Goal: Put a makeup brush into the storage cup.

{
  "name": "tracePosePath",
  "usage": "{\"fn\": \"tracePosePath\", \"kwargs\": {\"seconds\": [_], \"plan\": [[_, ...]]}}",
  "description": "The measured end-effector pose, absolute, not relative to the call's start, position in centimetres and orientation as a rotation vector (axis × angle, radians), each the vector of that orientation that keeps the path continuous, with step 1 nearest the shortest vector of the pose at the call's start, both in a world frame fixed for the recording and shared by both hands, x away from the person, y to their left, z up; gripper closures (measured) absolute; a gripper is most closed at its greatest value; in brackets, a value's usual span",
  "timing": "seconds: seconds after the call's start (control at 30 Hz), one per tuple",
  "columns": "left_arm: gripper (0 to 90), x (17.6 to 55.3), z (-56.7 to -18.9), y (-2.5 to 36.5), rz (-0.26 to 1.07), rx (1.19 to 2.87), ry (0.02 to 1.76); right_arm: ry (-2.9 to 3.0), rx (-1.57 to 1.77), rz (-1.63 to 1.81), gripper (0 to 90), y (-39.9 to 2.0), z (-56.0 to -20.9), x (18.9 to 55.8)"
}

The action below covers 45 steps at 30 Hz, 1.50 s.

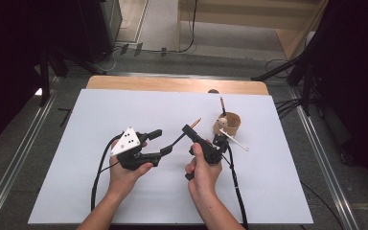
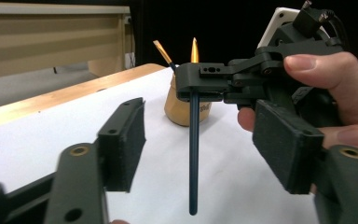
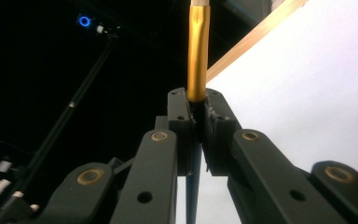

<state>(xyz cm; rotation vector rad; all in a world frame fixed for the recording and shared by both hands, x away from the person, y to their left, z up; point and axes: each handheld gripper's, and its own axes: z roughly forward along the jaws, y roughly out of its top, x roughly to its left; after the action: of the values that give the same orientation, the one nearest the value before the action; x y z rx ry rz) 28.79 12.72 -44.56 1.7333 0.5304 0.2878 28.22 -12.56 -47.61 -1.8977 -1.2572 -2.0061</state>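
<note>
over the sheet: your right gripper (image 1: 189, 129) is clamped on a brush (image 2: 194, 154), held just beside the cup (image 1: 231, 123).
left gripper (image 1: 159, 142): jaws parted, nothing between them; brush hangs just ahead.
progress: handover looks done; brush not yet in cup.
cup: one brush (image 1: 223, 107) stands inside.
by cup: white stick (image 1: 235, 140) at its foot.

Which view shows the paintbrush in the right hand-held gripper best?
The left gripper view: the paintbrush shows side-on, dark handle hanging below the right hand-held gripper. The right gripper view shows its gold ferrule between shut jaws; in the high view it is small.
</note>
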Motion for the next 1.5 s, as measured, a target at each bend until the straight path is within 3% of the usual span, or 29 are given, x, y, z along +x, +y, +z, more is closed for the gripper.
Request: {"fn": "tracePosePath", "kwargs": {"seconds": [0.07,0.2,0.6,1.5], "plan": [[28.0,28.8,-44.6,12.7,0.281,1.738,0.542,-1.293,-1.911,-2.011,84.2,-12.7,-47.6,28.2],[0.0,28.8,-44.7,12.7,0.287,1.747,0.57,-1.419,-1.927,-2.041,84.3,-13.0,-47.5,28.2],[0.0,28.0,-45.3,14.9,0.356,1.714,0.612,-2.021,-1.886,-2.157,84.3,-14.6,-46.2,27.2],[0.0,24.6,-46.9,24.7,0.517,1.693,0.74,-2.308,-1.787,-2.234,84.4,-18.7,-44.2,27.3]]}}
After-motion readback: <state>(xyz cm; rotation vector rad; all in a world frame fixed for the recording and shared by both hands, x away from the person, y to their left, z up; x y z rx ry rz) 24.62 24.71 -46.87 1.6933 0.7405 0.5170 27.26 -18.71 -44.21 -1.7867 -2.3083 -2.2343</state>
